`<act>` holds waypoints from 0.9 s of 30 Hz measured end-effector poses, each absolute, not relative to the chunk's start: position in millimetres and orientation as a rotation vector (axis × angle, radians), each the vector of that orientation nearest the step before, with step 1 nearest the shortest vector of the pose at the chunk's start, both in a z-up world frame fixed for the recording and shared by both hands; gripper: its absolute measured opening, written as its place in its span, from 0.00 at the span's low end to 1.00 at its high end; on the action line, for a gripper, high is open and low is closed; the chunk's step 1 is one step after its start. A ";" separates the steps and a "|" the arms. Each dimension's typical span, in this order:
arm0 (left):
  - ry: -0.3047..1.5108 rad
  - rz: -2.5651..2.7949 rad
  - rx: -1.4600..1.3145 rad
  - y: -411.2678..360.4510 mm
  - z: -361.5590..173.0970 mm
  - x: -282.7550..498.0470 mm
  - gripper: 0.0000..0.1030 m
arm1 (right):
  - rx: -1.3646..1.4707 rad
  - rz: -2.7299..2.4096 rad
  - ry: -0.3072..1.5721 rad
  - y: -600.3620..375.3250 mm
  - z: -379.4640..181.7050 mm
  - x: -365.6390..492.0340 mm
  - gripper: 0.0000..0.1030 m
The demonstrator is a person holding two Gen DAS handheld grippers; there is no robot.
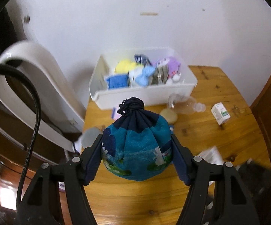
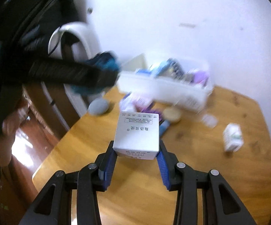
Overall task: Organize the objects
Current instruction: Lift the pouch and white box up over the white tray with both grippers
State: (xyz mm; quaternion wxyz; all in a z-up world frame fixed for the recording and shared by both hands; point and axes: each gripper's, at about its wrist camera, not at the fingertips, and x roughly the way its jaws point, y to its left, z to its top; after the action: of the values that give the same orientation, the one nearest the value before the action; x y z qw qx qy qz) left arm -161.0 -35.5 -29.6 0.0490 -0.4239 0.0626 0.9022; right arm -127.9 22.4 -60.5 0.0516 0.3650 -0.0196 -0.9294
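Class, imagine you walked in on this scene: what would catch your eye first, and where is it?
Probably the blue drawstring pouch, gripped in the left claw above the wooden table. Next, the white box printed with text, clamped in the right claw. Behind both, by the wall, a white bin brims with colourful items.

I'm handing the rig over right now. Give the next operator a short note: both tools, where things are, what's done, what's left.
Left tool: shut on the blue drawstring pouch, off the table.
Right tool: shut on the white box.
White bin at the table's far edge already holds several items.
Left on the wooden table: clear bottle, small white carton, round cream-coloured item, other bits near the bin.
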 end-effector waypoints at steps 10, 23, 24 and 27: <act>0.386 2.827 -1.120 -23.8 43.2 -185.6 0.69 | 0.929 -2.966 -0.021 84.0 41.8 -193.7 0.41; 0.326 2.915 -1.187 -49.4 63.7 -317.8 0.69 | 0.956 -3.061 -0.060 117.7 83.4 -315.7 0.41; 0.303 2.910 -1.215 -53.0 58.0 -329.3 0.69 | 0.978 -3.060 -0.060 118.4 78.7 -326.0 0.41; 0.260 2.898 -1.318 -63.8 34.5 -363.0 0.69 | 1.059 -3.049 -0.070 122.5 60.9 -355.4 0.41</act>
State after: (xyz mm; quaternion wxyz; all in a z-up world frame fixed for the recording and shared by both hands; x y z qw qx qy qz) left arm -363.0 -63.8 34.5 -0.0266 -0.4125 0.0812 0.9069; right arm -355.4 122.5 60.9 -0.0434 0.3276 -0.0217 -0.9436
